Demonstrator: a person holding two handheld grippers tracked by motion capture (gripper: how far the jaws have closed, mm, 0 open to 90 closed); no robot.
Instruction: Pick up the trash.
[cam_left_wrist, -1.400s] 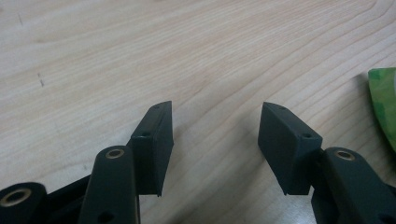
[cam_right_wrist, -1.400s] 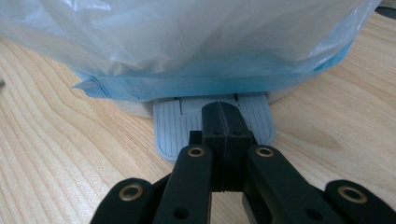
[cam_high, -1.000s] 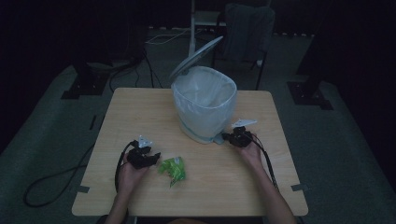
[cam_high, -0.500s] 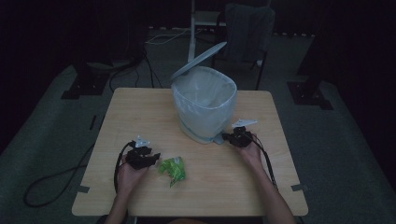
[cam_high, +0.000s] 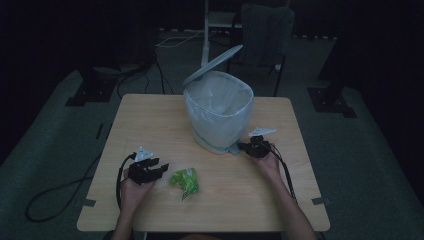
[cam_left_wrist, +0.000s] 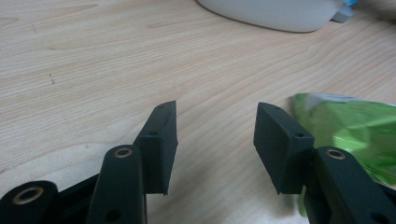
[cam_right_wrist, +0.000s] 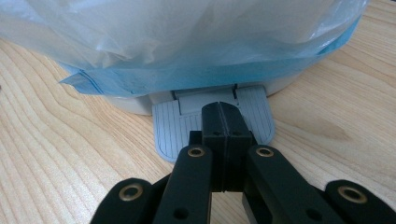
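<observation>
A white pedal bin (cam_high: 219, 112) lined with a pale blue bag stands at mid-table with its lid (cam_high: 212, 64) tipped up. My right gripper (cam_high: 243, 146) (cam_right_wrist: 222, 119) is shut, its tips pressing on the bin's grey foot pedal (cam_right_wrist: 173, 126) (cam_high: 234, 149). A crumpled green wrapper (cam_high: 184, 181) (cam_left_wrist: 355, 130) lies on the wooden table (cam_high: 150, 125) near the front. My left gripper (cam_high: 162, 167) (cam_left_wrist: 215, 135) rests just left of the wrapper, open with nothing between its jaws. The wrapper lies just beyond its right jaw.
The bin's base (cam_left_wrist: 275, 14) lies ahead of the left gripper. Cables trail from both grippers toward the table's front edge. A chair (cam_high: 265, 35) and stand bases sit on the dark floor behind the table.
The bin lid has stayed raised with the right gripper on the pedal. Neither gripper nor the wrapper has visibly moved.
</observation>
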